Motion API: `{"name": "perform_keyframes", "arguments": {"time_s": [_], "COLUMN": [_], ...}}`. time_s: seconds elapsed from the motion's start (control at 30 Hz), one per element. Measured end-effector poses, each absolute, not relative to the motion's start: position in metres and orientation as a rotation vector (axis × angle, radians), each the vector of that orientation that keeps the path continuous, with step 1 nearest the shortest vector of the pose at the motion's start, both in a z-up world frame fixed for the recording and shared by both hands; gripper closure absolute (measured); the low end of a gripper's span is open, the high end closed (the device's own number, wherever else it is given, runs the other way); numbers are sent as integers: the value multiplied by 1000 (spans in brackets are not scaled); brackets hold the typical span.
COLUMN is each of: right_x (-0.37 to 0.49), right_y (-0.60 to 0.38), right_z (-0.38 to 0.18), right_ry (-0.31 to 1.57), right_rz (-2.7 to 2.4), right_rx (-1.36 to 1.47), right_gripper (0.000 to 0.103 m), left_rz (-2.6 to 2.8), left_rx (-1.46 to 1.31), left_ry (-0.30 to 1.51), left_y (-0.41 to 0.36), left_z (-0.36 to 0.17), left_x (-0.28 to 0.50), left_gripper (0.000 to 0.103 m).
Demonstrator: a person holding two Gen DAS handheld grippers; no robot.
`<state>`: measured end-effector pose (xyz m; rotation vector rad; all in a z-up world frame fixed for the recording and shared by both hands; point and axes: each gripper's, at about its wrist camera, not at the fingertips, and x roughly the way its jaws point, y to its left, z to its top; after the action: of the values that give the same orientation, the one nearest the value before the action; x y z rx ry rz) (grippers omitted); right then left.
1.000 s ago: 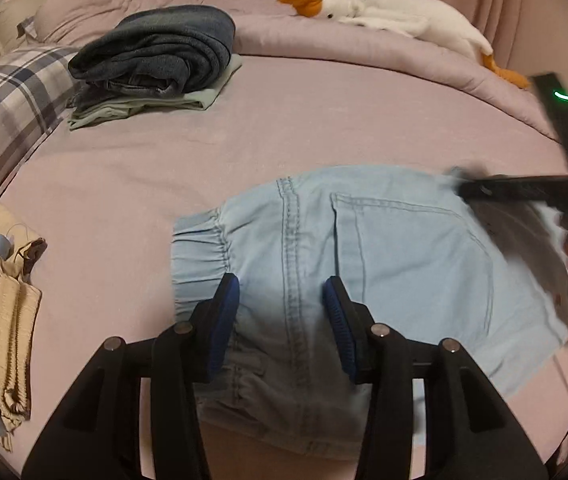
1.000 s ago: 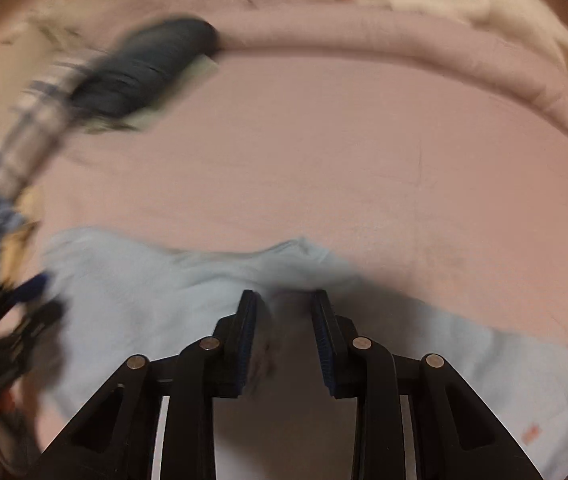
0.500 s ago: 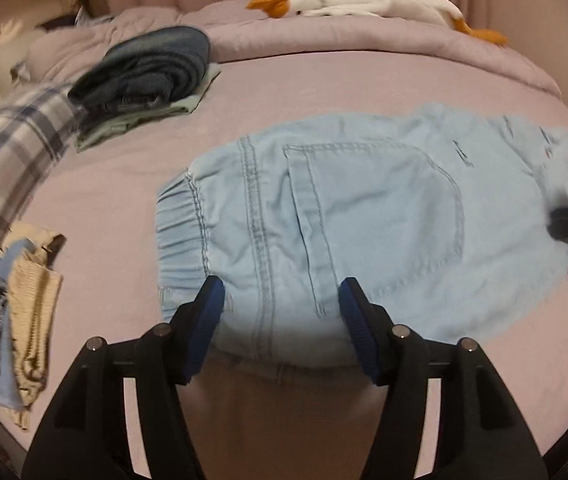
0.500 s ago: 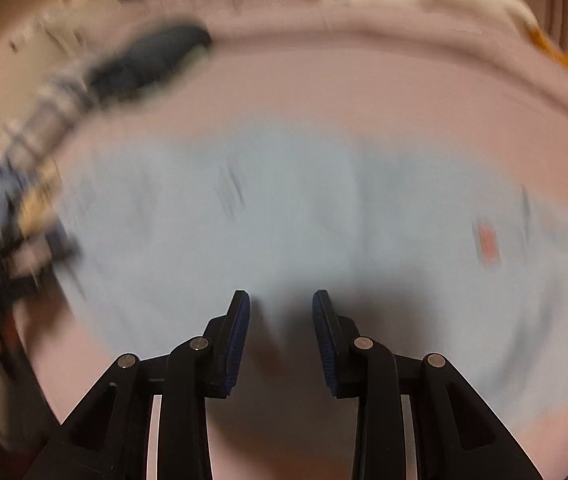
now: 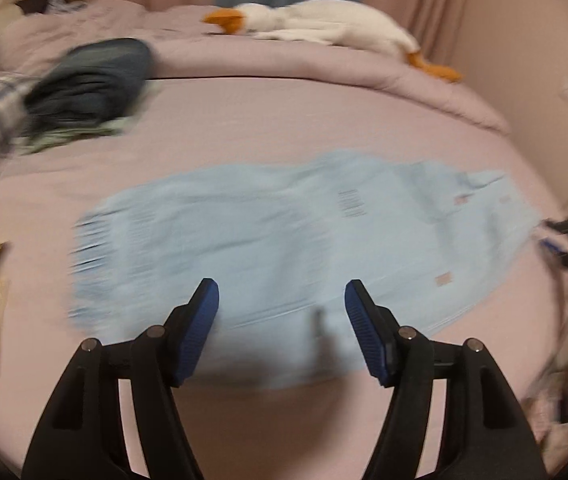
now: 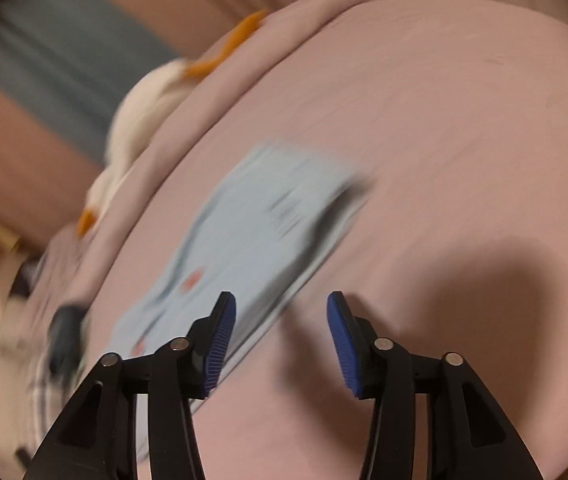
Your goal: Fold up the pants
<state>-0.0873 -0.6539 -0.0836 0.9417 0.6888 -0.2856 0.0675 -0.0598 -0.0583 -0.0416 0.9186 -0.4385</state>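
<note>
Both claws, left claw (image 5: 280,320) and right claw (image 6: 281,330), opening, empty, over motion-blurred light-blue pants (image 5: 276,240), details unreadable

We saw the pants (image 5: 284,240) as pale blue, matt, denim-like cloth on a smooth, matt pink bed sheet (image 5: 284,120). The left gripper (image 5: 282,320) and the right gripper (image 6: 282,332) were matt black plastic with ribbed blue pads and small shiny metal pins. The goose toy (image 5: 324,24) looked plush.
</note>
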Motion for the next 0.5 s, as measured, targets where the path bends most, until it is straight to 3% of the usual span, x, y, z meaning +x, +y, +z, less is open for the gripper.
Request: {"name": "perform_keyframes", "arguments": {"time_s": [0.23, 0.27, 0.3, 0.5], "right_x": [-44, -38, -35, -62], "right_y": [-670, -670, -672, -690], "right_z": [-102, -102, -102, -88], "right_ry": [654, 659, 667, 641], "right_rz": [-264, -262, -242, -238], "right_rx": [936, 917, 914, 924], "right_gripper": [49, 65, 97, 100], "left_rz": [-729, -731, -723, -632], "left_rx": [-261, -265, -255, -168], "left_ry": [998, 1008, 1027, 1130], "left_y": [-153, -164, -177, -199], "left_z": [-61, -63, -69, -109], "left_x": [95, 97, 102, 111], "left_gripper": [37, 37, 37, 41]}}
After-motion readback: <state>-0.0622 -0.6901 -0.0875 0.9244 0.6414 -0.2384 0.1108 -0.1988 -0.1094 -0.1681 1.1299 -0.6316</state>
